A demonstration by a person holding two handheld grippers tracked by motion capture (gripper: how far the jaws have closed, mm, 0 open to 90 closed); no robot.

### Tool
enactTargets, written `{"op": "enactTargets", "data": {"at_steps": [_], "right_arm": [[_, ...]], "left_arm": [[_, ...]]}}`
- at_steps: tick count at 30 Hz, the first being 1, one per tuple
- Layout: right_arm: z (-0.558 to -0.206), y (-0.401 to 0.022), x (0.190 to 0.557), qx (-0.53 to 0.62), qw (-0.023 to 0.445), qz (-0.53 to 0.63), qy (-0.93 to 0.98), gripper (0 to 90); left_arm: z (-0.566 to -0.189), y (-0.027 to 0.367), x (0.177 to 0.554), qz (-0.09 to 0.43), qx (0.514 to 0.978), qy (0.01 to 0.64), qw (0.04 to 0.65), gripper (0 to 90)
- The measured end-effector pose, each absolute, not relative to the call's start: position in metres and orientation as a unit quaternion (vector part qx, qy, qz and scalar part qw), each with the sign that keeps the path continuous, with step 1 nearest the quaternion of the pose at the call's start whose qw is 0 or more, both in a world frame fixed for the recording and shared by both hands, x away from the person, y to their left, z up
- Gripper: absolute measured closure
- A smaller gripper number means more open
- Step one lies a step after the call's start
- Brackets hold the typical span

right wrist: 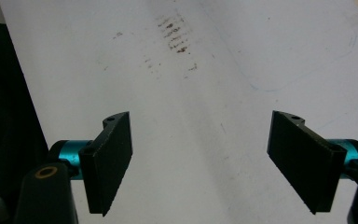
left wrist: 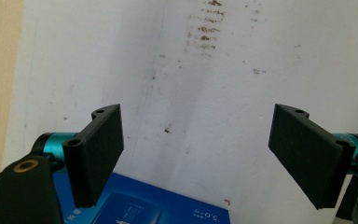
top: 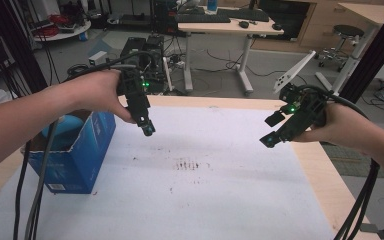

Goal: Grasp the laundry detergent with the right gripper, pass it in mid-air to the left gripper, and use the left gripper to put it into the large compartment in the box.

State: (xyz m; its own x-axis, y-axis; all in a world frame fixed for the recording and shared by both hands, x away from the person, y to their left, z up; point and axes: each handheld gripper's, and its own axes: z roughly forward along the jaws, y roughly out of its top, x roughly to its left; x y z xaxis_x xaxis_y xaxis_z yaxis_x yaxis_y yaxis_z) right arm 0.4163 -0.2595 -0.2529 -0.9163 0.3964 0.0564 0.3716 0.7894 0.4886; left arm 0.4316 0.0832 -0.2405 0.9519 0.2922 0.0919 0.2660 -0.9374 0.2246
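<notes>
My left gripper hangs above the white sheet, just right of an open blue cardboard box, and points down. In the left gripper view its jaws stand wide apart with nothing between them, over the sheet and the box's printed blue edge. My right gripper hovers above the sheet near its right edge, tilted down to the left. In the right gripper view those jaws are open too, with bare white sheet between them.
Brown stain marks dot the middle of the sheet. Something light blue lies inside the box. Wooden table edges show at the right and left. Cables trail from both grippers. Desks, a stool and equipment stand beyond the table.
</notes>
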Motion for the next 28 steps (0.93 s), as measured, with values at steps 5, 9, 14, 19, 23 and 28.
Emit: {"op": "enactTargets", "data": {"at_steps": [5, 9, 14, 19, 23, 28], "right_arm": [[-0.2532, -0.2596, 0.4171, 0.205, 0.025, 0.252, 0.945, 21.5], [-0.2533, -0.2590, 0.4177, 0.205, 0.024, 0.252, 0.946, 21.5], [-0.2531, -0.2580, 0.4171, 0.204, 0.025, 0.252, 0.946, 21.5], [-0.2524, -0.2585, 0.4163, 0.204, 0.025, 0.252, 0.946, 21.5], [-0.2523, -0.2593, 0.4163, 0.205, 0.026, 0.253, 0.945, 21.5], [-0.2521, -0.2604, 0.4164, 0.205, 0.026, 0.254, 0.945, 21.5]], "left_arm": [[-0.2401, 0.0833, 0.4313, 0.061, 0.983, 0.139, 0.104, 18.1], [-0.2399, 0.0843, 0.4316, 0.061, 0.983, 0.140, 0.106, 18.1], [-0.2406, 0.0840, 0.4320, 0.060, 0.983, 0.138, 0.104, 18.1], [-0.2406, 0.0839, 0.4317, 0.060, 0.983, 0.139, 0.105, 18.1], [-0.2411, 0.0842, 0.4314, 0.058, 0.983, 0.138, 0.104, 18.1], [-0.2405, 0.0858, 0.4309, 0.059, 0.983, 0.141, 0.106, 18.1]]}}
